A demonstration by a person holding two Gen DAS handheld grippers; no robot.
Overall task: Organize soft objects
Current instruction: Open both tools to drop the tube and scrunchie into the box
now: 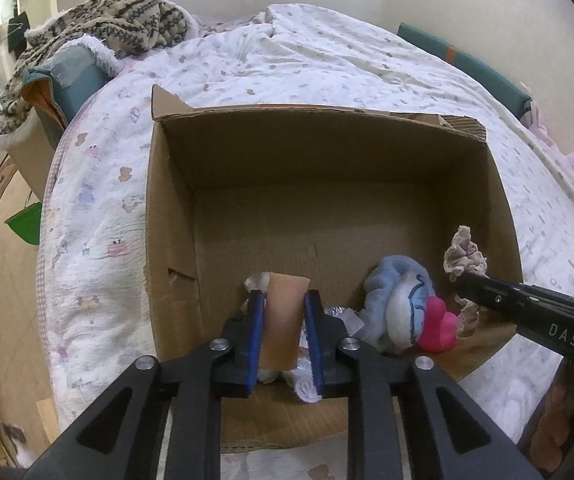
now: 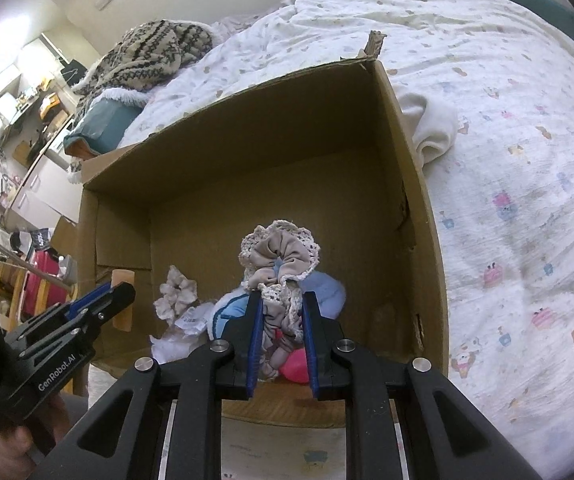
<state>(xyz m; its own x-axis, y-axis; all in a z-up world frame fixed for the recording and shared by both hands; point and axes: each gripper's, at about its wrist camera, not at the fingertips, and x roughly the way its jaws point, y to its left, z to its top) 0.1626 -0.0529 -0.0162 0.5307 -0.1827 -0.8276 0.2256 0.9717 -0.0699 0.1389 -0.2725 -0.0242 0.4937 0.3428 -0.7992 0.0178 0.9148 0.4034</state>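
Placing step: tan pad (image 1: 283, 320) is clamped in left hand-held gripper (image 1: 285, 340), scrunchie (image 2: 277, 264) in right hand-held gripper (image 2: 283, 344), both held over the box (image 1: 175, 200). Next, release is needed.

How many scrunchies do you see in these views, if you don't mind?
2: a beige scrunchie in the right gripper, a paler scrunchie lying in the cardboard box. Others may be hidden.

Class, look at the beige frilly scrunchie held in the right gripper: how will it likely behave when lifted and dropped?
The scrunchie is probably floppy: its frills droop around the right gripper. Likely light, since it hangs from a small pinch. It should land softly in the box, unlikely to roll.
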